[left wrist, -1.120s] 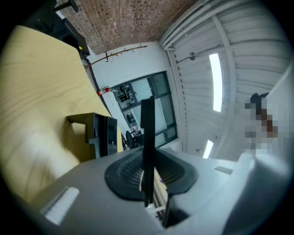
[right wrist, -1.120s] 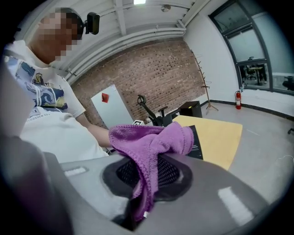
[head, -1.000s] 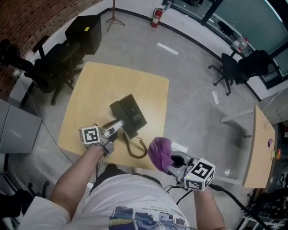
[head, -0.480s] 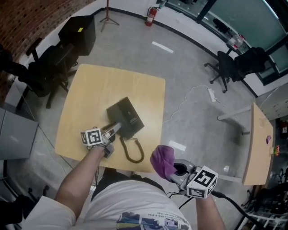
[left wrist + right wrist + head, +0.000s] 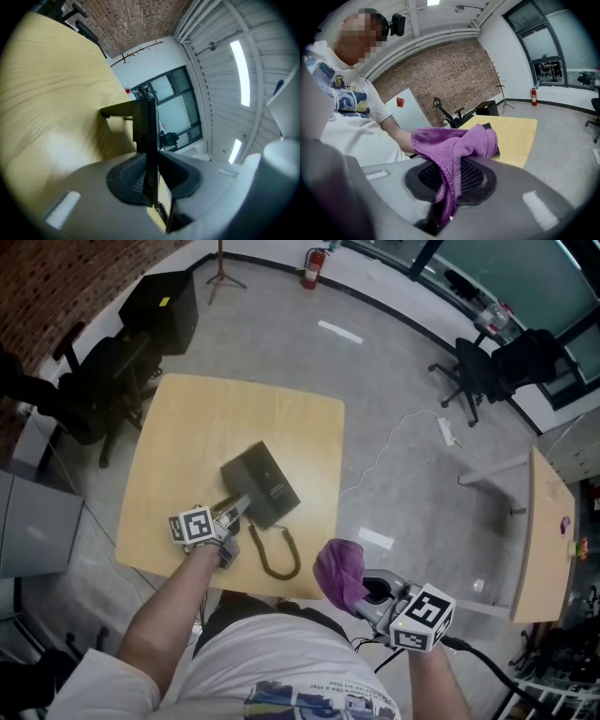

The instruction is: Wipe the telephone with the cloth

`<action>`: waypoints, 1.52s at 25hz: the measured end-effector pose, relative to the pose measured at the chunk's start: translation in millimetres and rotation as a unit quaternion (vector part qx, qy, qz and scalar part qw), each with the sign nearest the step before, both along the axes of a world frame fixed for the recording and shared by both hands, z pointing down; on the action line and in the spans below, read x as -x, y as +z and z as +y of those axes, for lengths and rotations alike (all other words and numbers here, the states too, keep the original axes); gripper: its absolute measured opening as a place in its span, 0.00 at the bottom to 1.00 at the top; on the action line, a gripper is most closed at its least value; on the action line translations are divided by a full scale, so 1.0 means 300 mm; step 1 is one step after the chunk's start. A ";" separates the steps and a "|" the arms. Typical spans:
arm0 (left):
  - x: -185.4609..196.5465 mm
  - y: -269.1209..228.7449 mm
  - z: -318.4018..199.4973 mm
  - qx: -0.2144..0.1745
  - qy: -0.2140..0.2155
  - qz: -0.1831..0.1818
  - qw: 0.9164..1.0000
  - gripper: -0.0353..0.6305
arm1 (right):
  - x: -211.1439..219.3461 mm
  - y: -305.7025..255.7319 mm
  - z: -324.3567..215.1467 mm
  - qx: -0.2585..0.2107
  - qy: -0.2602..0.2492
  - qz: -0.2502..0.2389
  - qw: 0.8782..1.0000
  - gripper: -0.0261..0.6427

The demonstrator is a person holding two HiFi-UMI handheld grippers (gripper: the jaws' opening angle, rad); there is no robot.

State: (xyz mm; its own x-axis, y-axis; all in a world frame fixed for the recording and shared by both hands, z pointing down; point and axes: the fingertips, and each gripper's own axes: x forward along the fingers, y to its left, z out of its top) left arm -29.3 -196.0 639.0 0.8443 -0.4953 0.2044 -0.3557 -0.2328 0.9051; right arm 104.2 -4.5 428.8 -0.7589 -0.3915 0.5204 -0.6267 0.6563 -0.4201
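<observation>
Head view: a dark phone (image 5: pixel 262 482) lies near the middle of a pale wooden table (image 5: pixel 187 418), turned at an angle, and its coiled cord (image 5: pixel 278 557) loops toward the near edge. The left tool (image 5: pixel 242 506) lies low over the table with its jaws at the phone's near-left corner. The right tool (image 5: pixel 364 592) is off the table, past its near-right corner and over the floor. A purple cloth (image 5: pixel 339 570) bunches out of its jaws, well apart from the phone. Dark office chairs (image 5: pixel 103 381) stand to the left of the table.

Left gripper view: the left tool (image 5: pixel 151 171) has a thin dark edge of the phone (image 5: pixel 144 126) standing upright between its ribbed pads. The pads lie against this edge, only a narrow way apart, and the jaws are opening slightly. The table (image 5: pixel 51 108) fills the left of the view.

Right gripper view: the right tool (image 5: pixel 452 180) is closed on the cloth (image 5: pixel 454 143). A fold runs down between the pads, and the rest is heaped above them. Behind the cloth lies the table (image 5: pixel 515 133), with a dark corner of the phone (image 5: pixel 487 125) just showing past the cloth's top. The person's arm (image 5: pixel 396 136) reaches in from the left.
</observation>
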 end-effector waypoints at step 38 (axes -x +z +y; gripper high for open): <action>0.022 -0.465 0.731 -0.155 -0.017 -0.210 0.965 0.06 | -0.003 0.124 0.043 -0.092 -0.151 0.001 0.984 0.10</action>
State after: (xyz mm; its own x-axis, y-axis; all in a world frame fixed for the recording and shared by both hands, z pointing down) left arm -35.9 23.4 499.4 0.7011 -0.6139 0.3627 -0.6887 -0.4510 0.5678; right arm 105.0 8.4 466.1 -0.8537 -0.2368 0.4639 -0.3931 0.8772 -0.2756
